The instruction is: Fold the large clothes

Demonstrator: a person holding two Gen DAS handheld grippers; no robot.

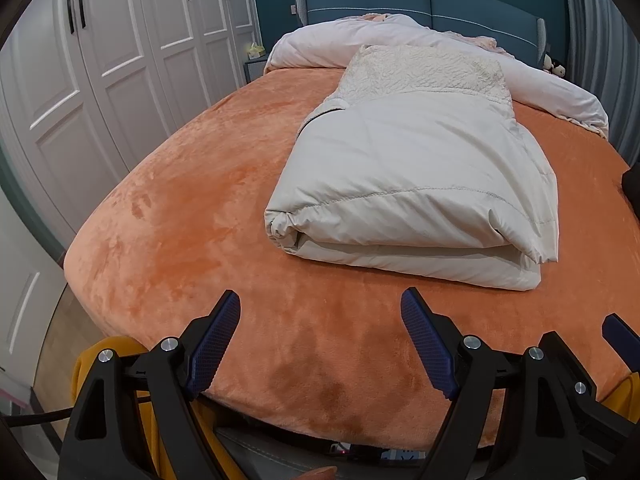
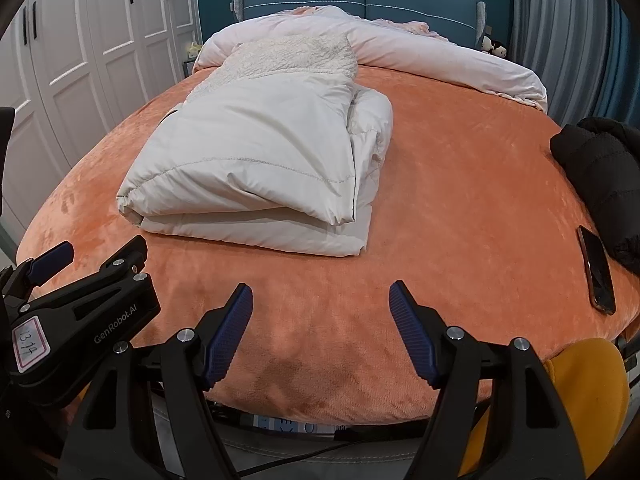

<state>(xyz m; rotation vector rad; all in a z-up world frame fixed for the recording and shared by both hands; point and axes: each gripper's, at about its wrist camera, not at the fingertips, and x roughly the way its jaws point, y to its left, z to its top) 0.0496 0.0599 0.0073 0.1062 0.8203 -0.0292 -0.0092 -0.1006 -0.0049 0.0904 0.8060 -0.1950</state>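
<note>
A cream padded coat (image 1: 416, 184) lies folded into a thick rectangle on the orange bed cover (image 1: 192, 208); it also shows in the right wrist view (image 2: 256, 168). Its fleecy collar end points to the headboard. My left gripper (image 1: 320, 312) is open and empty, held above the near edge of the bed, short of the coat. My right gripper (image 2: 320, 304) is open and empty beside it, also short of the coat. The left gripper's body (image 2: 80, 308) shows at the left of the right wrist view.
A rolled pinkish duvet (image 2: 400, 44) lies across the head of the bed. A black jacket (image 2: 604, 176) and a phone (image 2: 598, 276) lie at the bed's right edge. White wardrobe doors (image 1: 100, 60) stand on the left. Yellow cloth (image 2: 584, 392) hangs below the near edge.
</note>
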